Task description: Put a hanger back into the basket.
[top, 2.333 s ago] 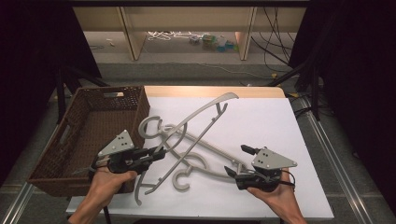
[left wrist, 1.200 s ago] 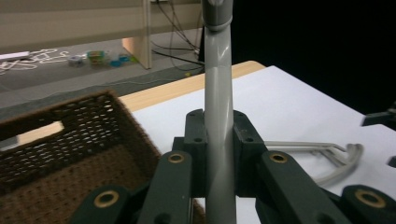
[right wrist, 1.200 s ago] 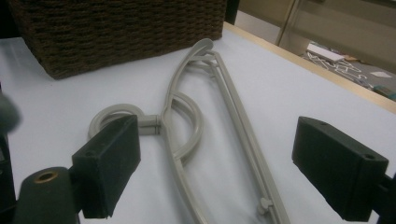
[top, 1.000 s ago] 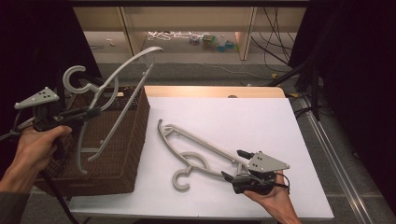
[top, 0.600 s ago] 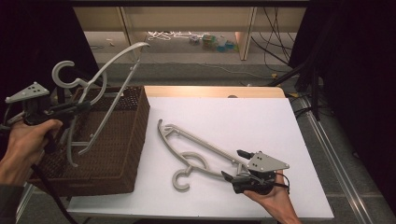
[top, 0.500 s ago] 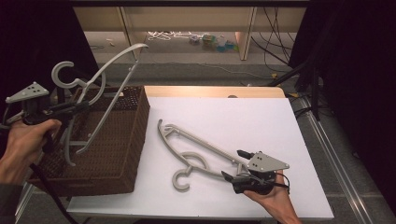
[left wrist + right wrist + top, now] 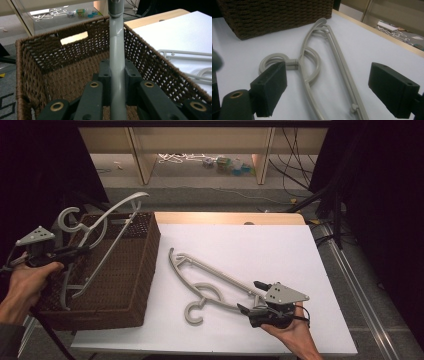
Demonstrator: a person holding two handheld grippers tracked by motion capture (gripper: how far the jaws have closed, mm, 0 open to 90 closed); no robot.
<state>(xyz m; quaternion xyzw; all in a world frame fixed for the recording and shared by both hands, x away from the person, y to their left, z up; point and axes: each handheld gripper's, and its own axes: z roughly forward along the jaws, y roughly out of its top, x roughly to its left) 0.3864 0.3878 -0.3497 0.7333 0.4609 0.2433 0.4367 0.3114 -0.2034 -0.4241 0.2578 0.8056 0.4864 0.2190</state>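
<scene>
- I am seeing a white table at frame centre and a wooden shelf at the top.
- My left gripper is clamping a grey hanger over the wicker basket at the left.
- My right gripper is gaping wide, holding nothing, beside the second hanger lying flat.

Bright overhead light on white table, dark surroundings, soft, perhaps slightly blurred close-ups

One grey hanger tilted above wicker basket, another flat on table.

held hanger: hook cut off by top edge | shelf clutter: too small to identify
</scene>
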